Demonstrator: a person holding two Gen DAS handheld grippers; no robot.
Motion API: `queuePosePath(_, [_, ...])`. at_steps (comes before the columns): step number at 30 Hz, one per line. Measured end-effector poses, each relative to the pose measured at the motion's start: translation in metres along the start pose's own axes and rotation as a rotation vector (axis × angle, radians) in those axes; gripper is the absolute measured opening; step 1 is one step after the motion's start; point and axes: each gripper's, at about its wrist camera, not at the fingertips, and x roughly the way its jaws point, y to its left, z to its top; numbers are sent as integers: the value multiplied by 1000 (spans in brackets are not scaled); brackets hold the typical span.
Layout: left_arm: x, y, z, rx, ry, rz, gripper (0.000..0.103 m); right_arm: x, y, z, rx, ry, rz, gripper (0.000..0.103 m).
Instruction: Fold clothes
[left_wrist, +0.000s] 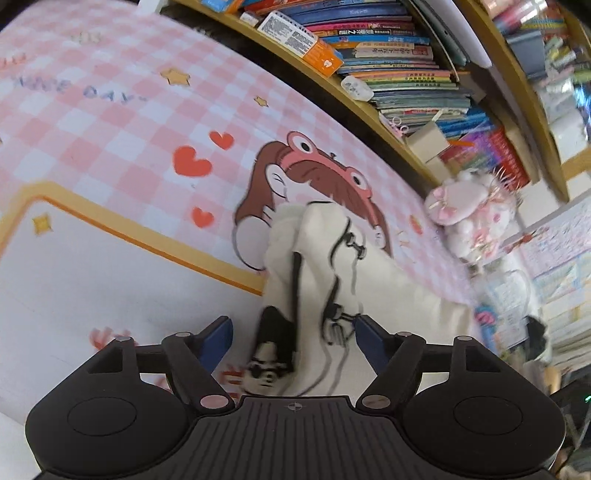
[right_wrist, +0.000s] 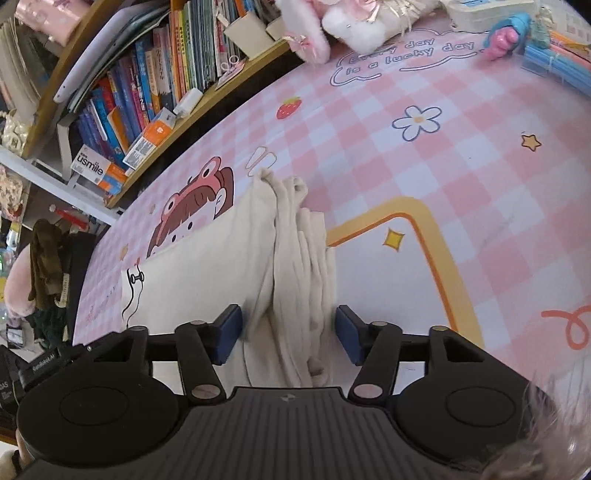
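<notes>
**Both grippers open over the cream garment**

Your left gripper (left_wrist: 293, 332) stands with its jaws wide apart. A bunched part of the cream garment (left_wrist: 314, 266), printed with black line drawings, lies in the gap between the blue pads (left_wrist: 218, 341), but neither pad presses on it, so you have hold of nothing there.

Your right gripper (right_wrist: 289, 334) is also parted, less widely. A rumpled ridge of the same garment (right_wrist: 295, 280) runs up between its pads (right_wrist: 231, 332); the cloth sits close to the left one, yet the pads do not clamp it.

Take the frog-hat cartoon girl (left_wrist: 310, 173) printed on the pink checked table mat (left_wrist: 110, 129) as your landmark. The garment lies on the mat just below her, and its top edge covers the lower part of her face. From the right wrist view, a flat cream panel spreads beneath the girl (right_wrist: 192, 214), with the gathered folds beside her toward the yellow-bordered white patch (right_wrist: 424, 221). A bookshelf (left_wrist: 388, 66) stands beyond her, and a pink plush toy (left_wrist: 461, 206) lies near her, by the mat's edge.
</notes>
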Motion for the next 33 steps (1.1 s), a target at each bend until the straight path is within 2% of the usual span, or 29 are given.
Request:
queuePosePath(2, [4, -3, -1, -18, 7, -15, 55, 2, 4, 0, -20, 3, -16, 44])
queuePosePath(3, [5, -5, -2, -11, 13, 0, 48, 2, 6, 0, -33, 3, -23, 39])
queuePosePath(4, [5, -7, -2, 2, 17, 13, 36, 2, 9, -1, -49, -3, -27, 33])
queuePosePath(5, [2, -9, -3, 20, 6, 16, 29, 0, 12, -2, -67, -13, -28, 27])
queuePosePath(7, [-5, -17, -7, 74, -22, 13, 26, -4, 23, -5, -139, -47, -38, 22])
queuePosePath(10, [-11, -27, -10, 152, -38, 13, 25, -11, 43, -15, -301, -109, -56, 21])
queuePosePath(12, [-9, -22, -9, 134, -23, 15, 26, -12, 45, -16, -325, -119, -57, 21])
queuePosePath(15, [-5, -8, -5, 54, 4, -7, 30, -8, 33, -12, -231, -86, -51, 23])
queuePosePath(17, [-3, -1, -4, 23, 19, -17, 37, -5, 22, -8, -152, -63, -42, 33])
queuePosePath(19, [1, 3, -4, 1, 35, -25, 39, -3, 12, -6, -74, -47, -28, 38])
queuePosePath(24, [8, 6, -1, -33, 56, -53, 42, 2, -3, -6, 55, -27, 24, 41])
queuePosePath(28, [10, 5, 0, -41, 59, -53, 38, 6, 3, -4, 30, -22, 21, 41])
queuePosePath(30, [10, 0, -1, -5, 50, -25, 35, 8, 11, -5, -16, -20, -1, 32])
queuePosePath(33, [5, -16, -4, 93, 29, 23, 29, 5, 29, -8, -142, -49, -46, 25])
